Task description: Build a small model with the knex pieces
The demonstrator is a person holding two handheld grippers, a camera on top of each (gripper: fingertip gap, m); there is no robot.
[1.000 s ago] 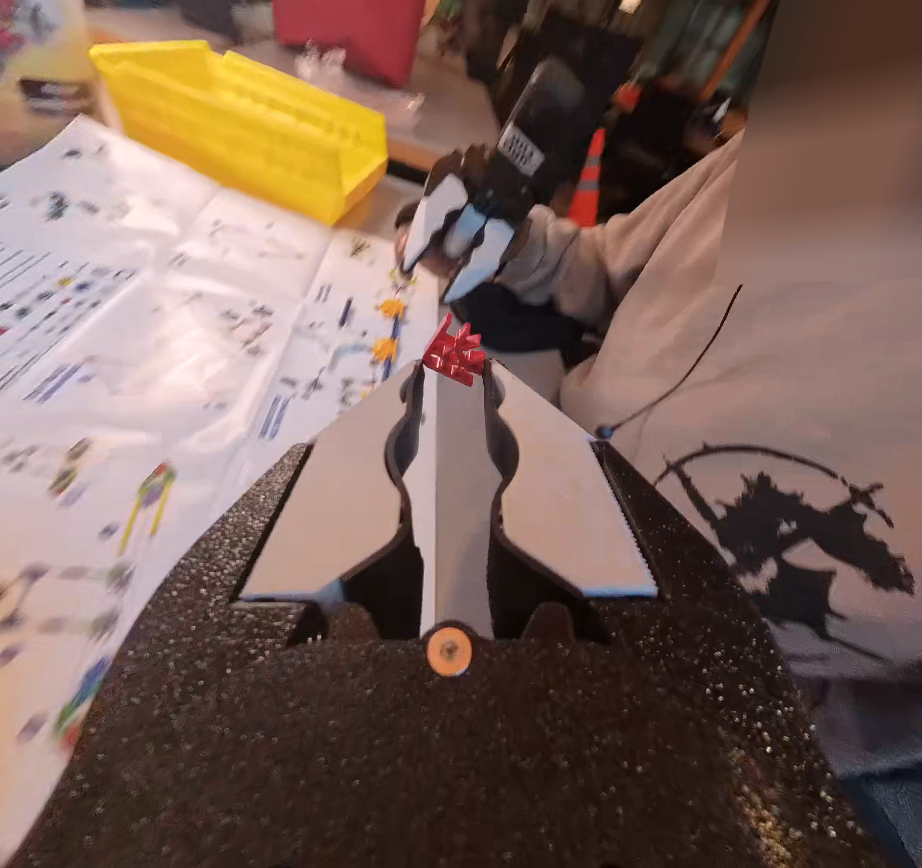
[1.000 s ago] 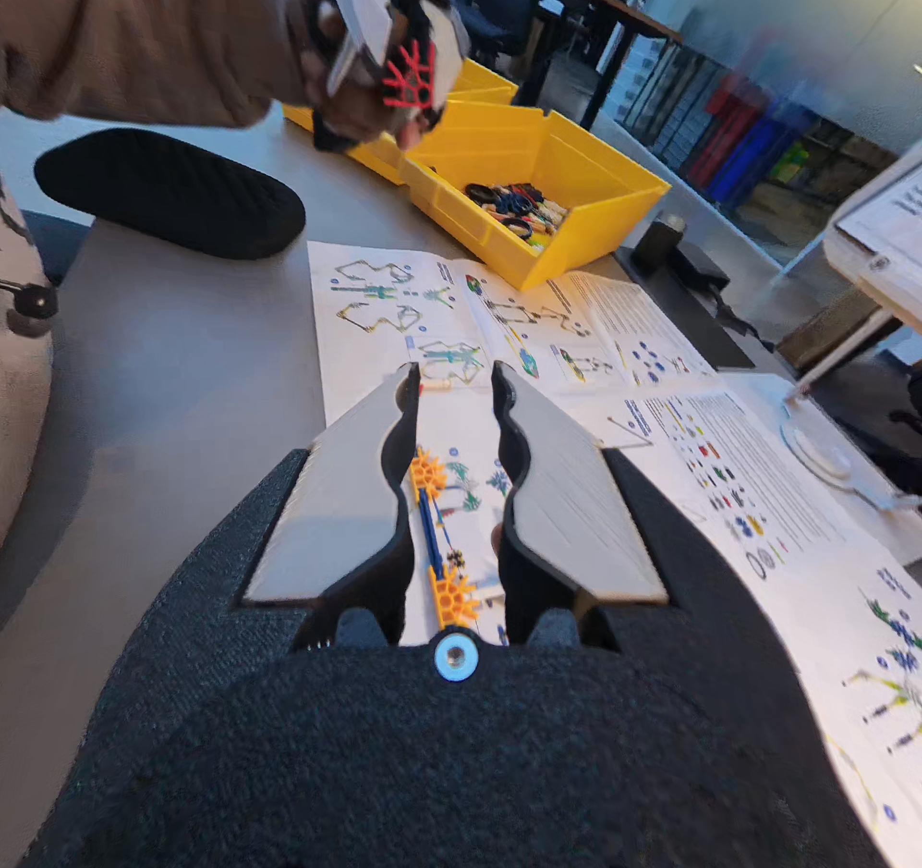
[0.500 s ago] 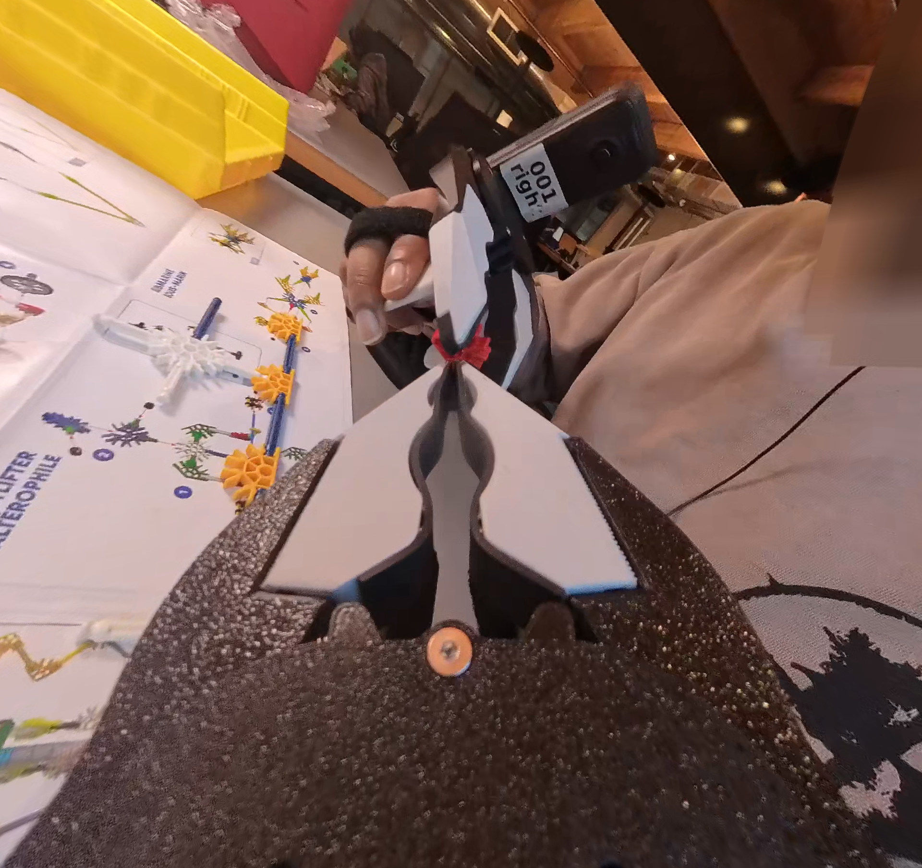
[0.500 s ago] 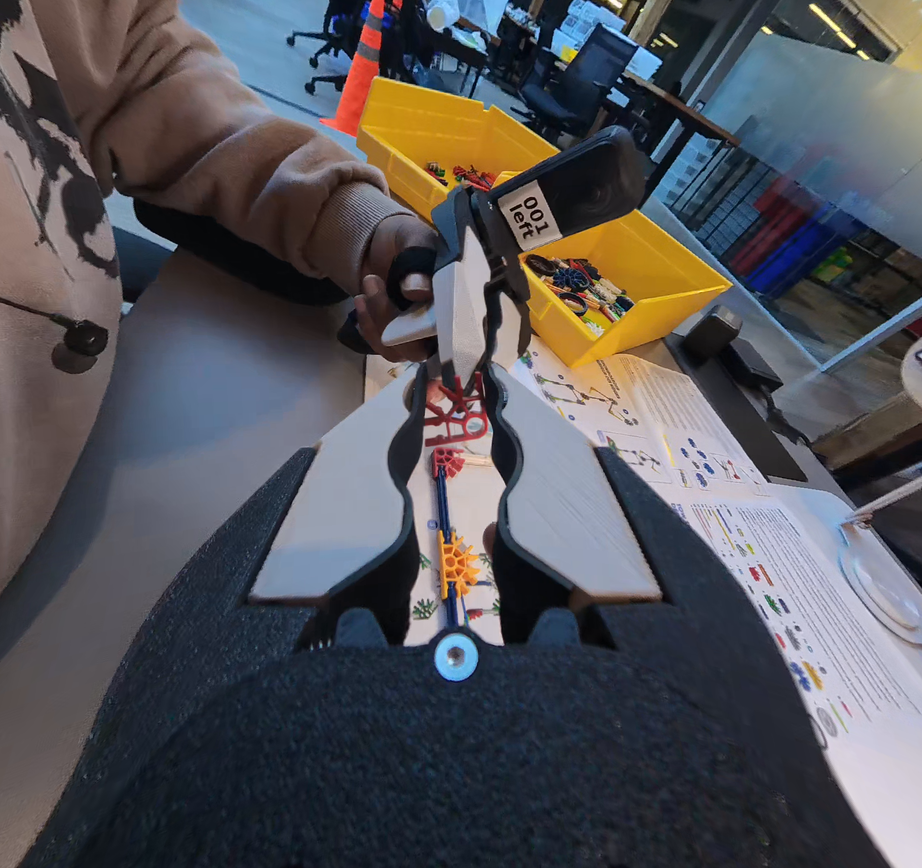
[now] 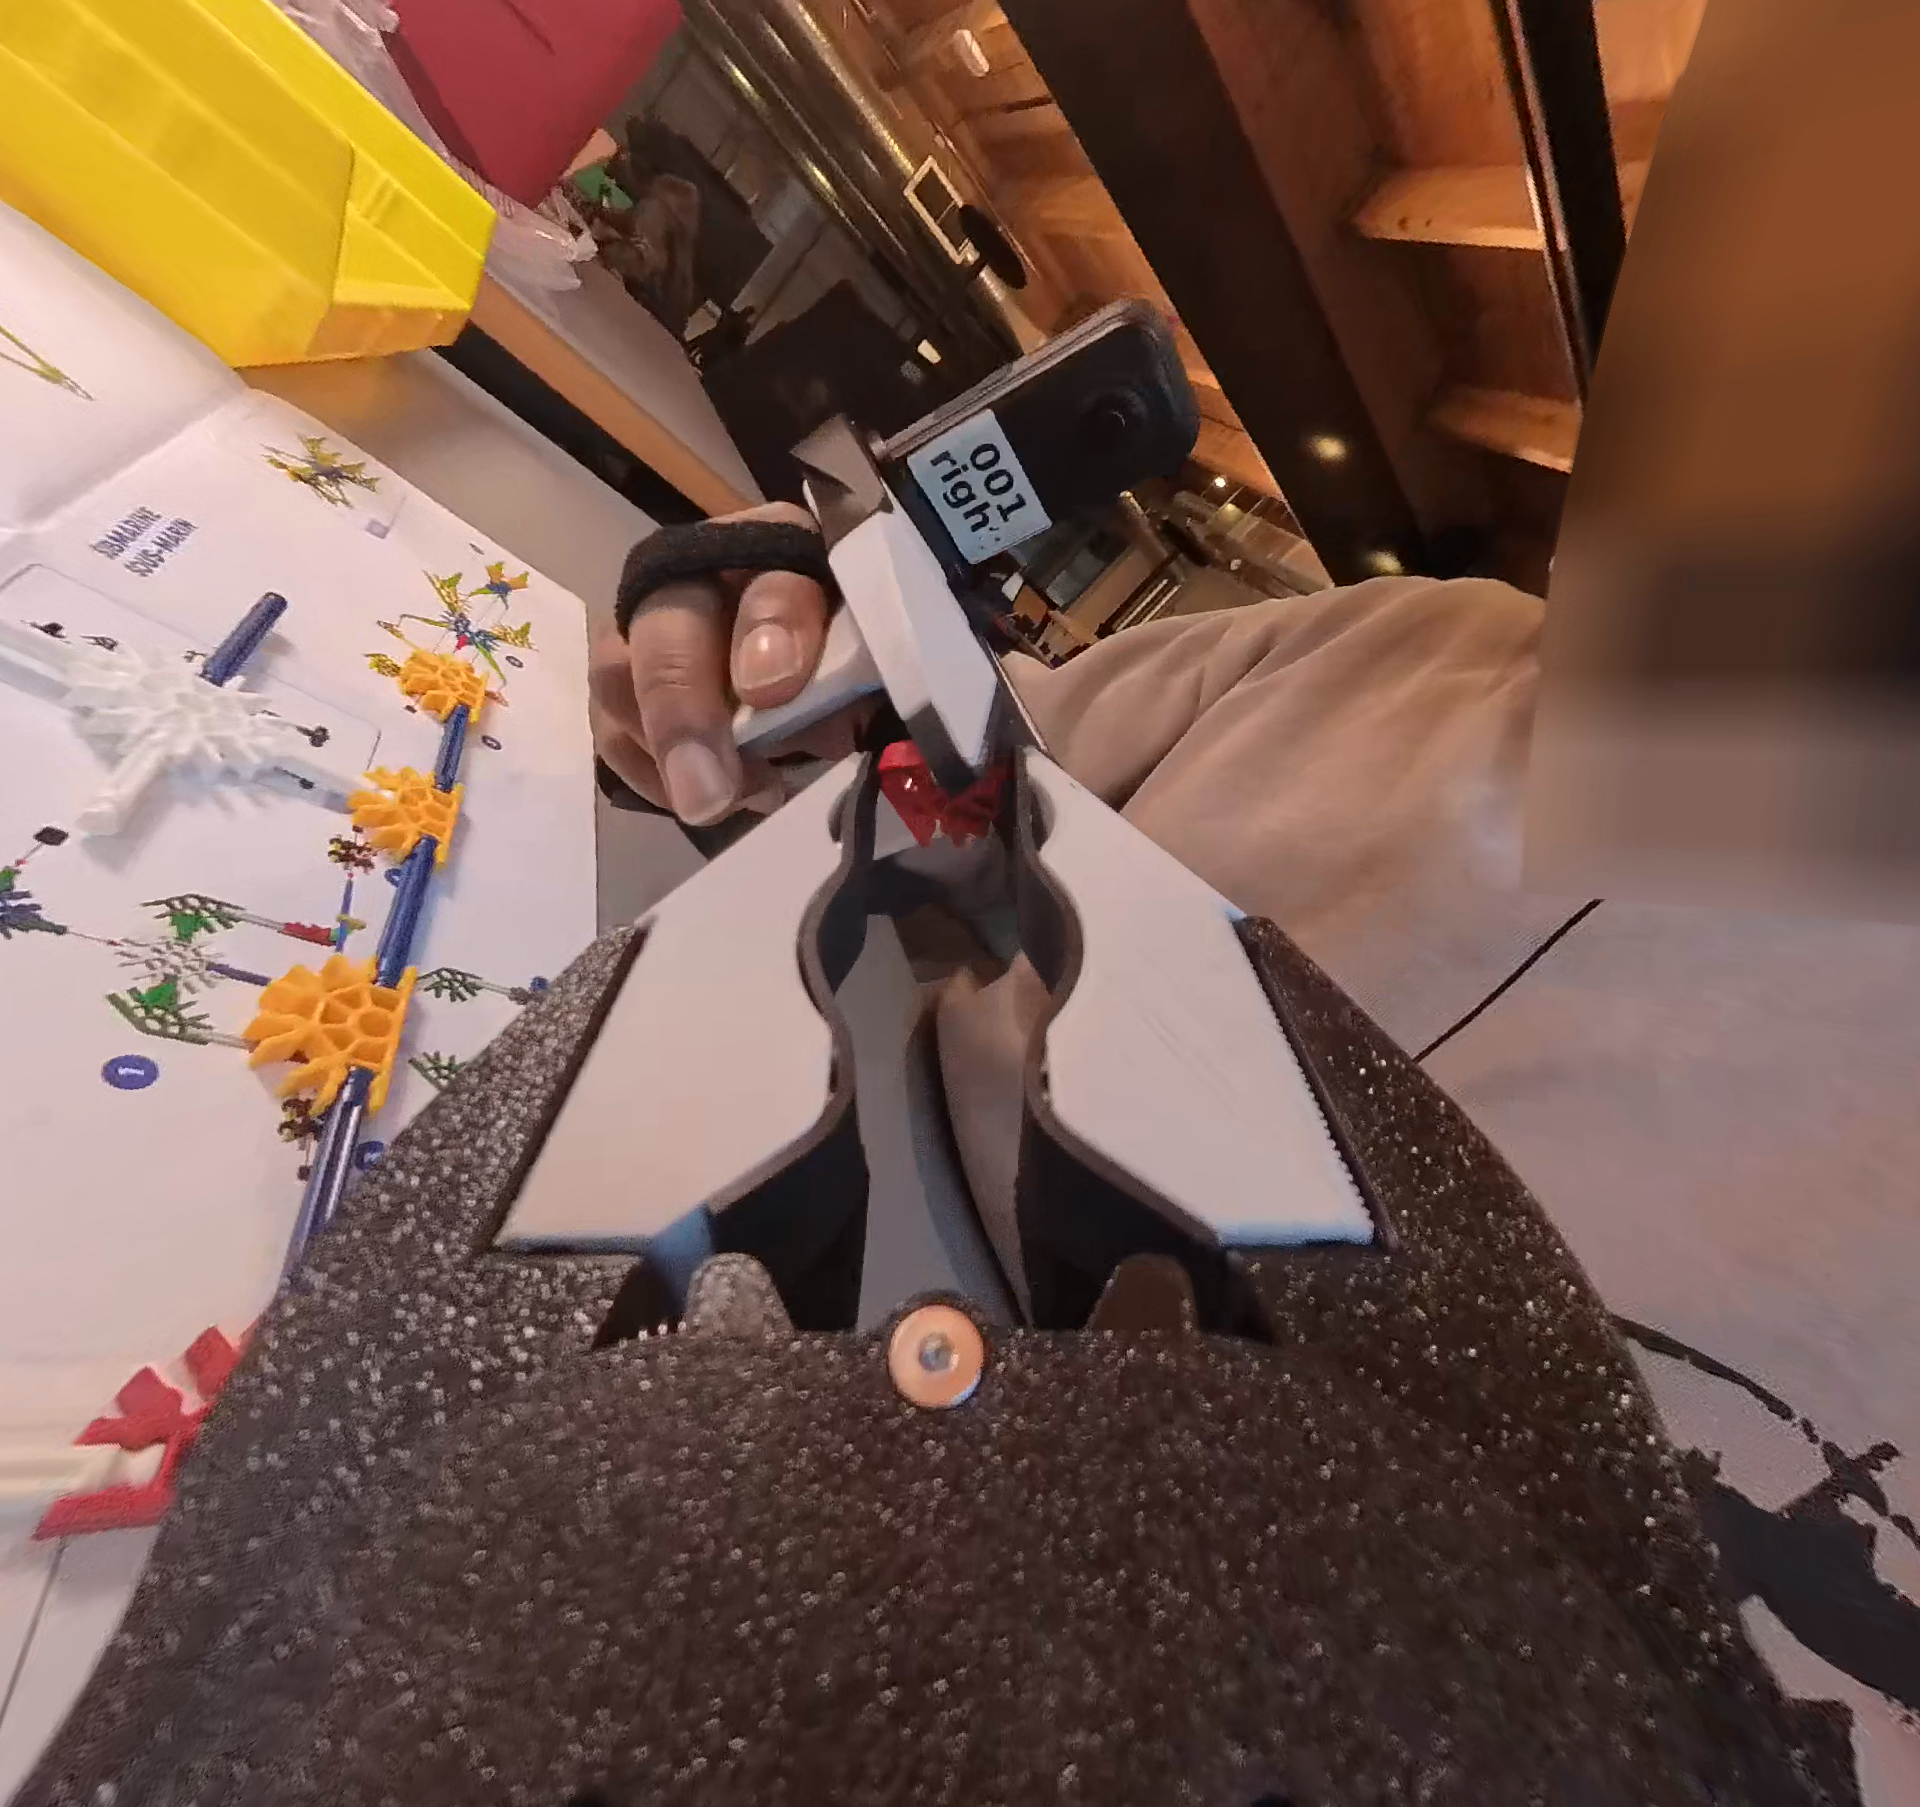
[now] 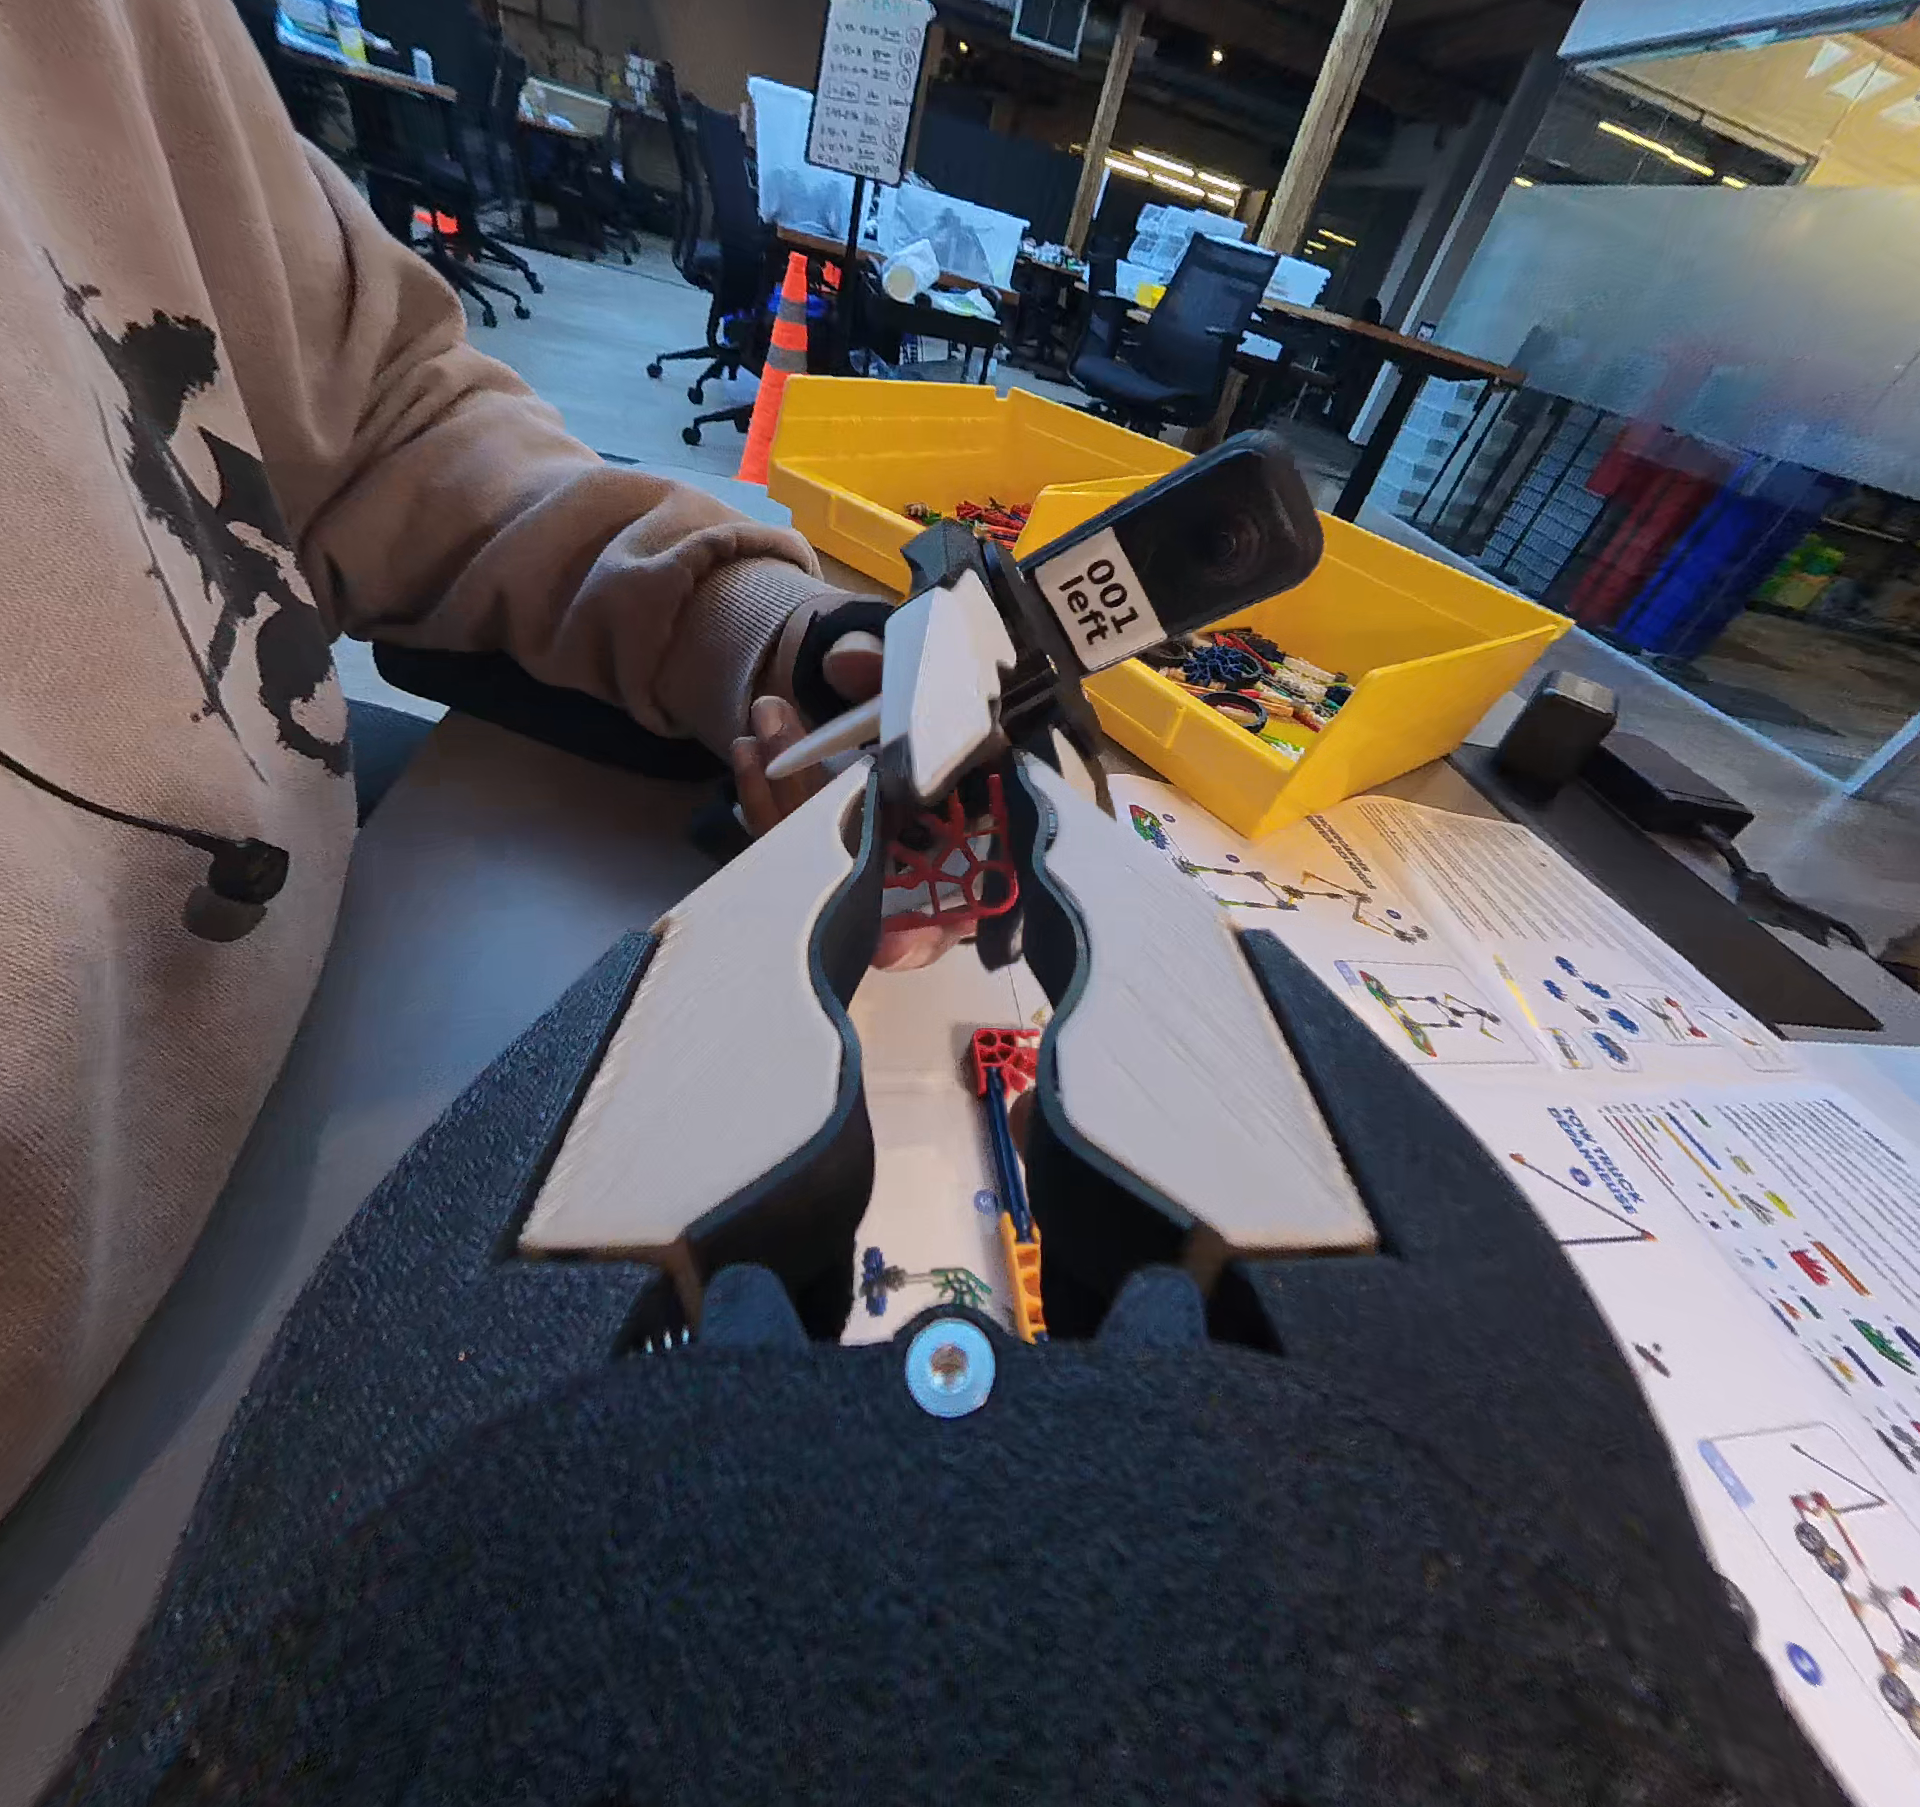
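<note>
The red connector (image 6: pixel 951 869) sits between the tips of both your grippers: the left gripper (image 5: pixel 940 801) and right gripper (image 6: pixel 945 822) each clamp it above the instruction sheet (image 6: pixel 1558 1082).

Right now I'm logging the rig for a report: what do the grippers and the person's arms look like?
Left gripper and right gripper match: two pale wedge fingers with wavy black inner edges, on a rough black body with a silver screw. Each carries a black camera with a white label. Sleeves are beige; one ribbed cuff shows.
</note>
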